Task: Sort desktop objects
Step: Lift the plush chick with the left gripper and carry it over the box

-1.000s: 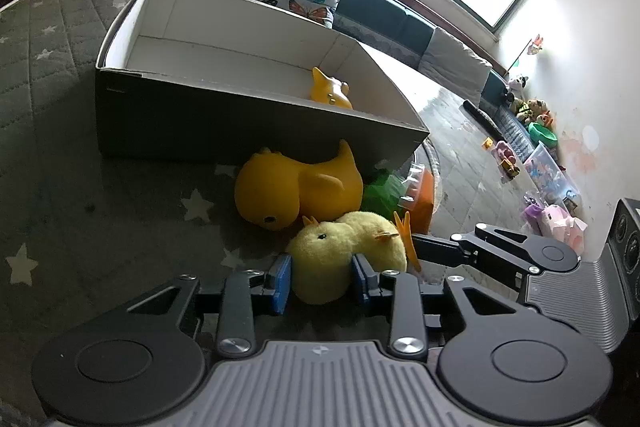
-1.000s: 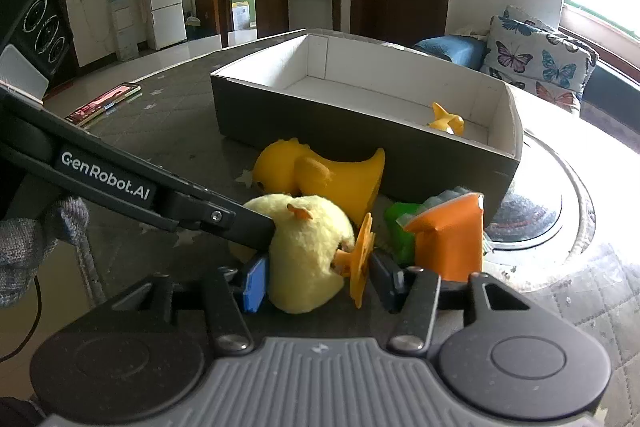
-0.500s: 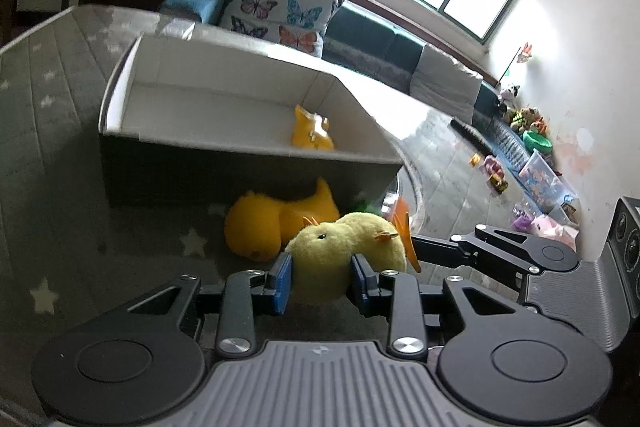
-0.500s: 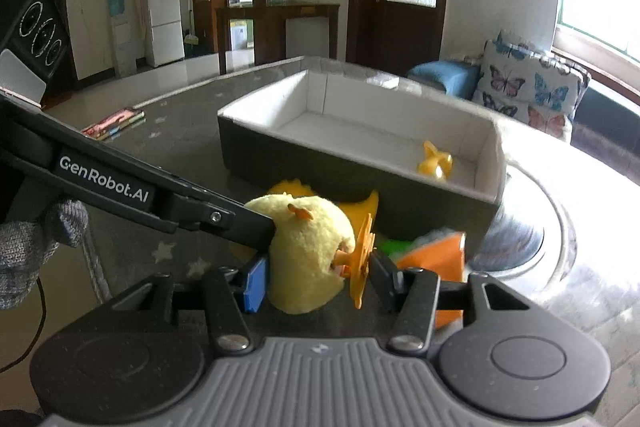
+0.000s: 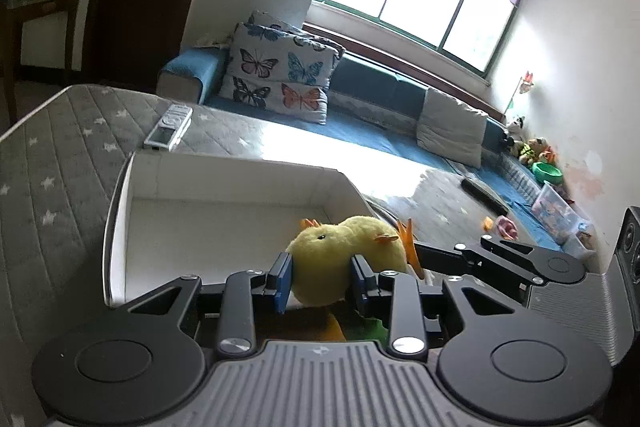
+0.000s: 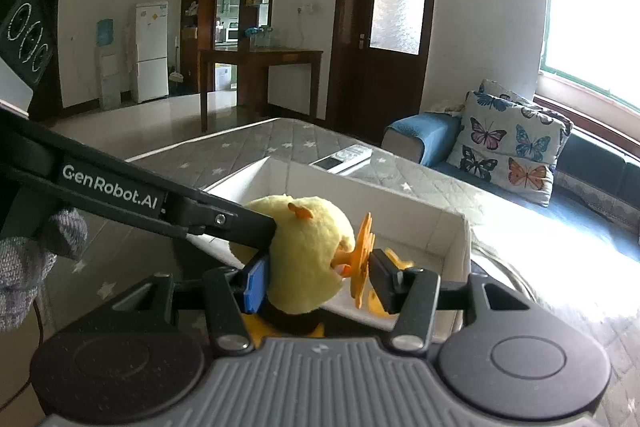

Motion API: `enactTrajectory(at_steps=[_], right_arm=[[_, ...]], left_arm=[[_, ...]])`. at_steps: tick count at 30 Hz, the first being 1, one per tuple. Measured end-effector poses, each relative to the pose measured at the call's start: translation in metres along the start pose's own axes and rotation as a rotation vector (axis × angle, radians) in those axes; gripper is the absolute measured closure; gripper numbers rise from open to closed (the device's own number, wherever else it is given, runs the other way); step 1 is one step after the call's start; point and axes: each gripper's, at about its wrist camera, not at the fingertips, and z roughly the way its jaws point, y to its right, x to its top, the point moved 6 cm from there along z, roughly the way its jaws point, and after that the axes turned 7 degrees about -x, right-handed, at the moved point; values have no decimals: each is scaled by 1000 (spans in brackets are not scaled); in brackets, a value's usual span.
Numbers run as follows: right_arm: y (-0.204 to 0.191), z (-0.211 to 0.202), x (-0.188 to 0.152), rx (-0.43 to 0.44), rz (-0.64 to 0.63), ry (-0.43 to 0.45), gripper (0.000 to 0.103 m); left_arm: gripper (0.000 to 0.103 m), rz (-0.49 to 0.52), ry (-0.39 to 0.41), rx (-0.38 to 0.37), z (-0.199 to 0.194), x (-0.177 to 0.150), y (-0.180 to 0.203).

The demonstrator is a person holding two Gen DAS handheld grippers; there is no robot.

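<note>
Both tongs are gripping: left gripper (image 5: 320, 281) and right gripper (image 6: 316, 283) are squeezing one fluffy yellow plush chick (image 5: 344, 259) crosswise, hanging just ahead over the white-lined cardboard box (image 5: 120, 227)'s near wall, box floor lying forward-below.

Plush chick (image 5: 344, 259) above box (image 5: 224, 183) — remote (image 5: 168, 127) behind

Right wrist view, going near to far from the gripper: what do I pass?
right gripper → plush chick → white box → remote control → wooden side table → white fridge
</note>
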Motion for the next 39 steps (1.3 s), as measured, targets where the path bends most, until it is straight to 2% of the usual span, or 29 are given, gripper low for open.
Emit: enactTrajectory(at_steps=[8,20,32,39], right_arm=[[14,58,14,9,38,-45,50],[24,122,0,49,81,-174,50],[17,146,-14,57,62,-266,51],[14,147,-12,47,54,-282,50]], left_arm=[[70,-47,-27,32,36,22,-30],[71,-110,-110,55,78,20,-66],[73,-140,-161,58,97,14,-80],[73,-137,-166,64,97,12,-79]])
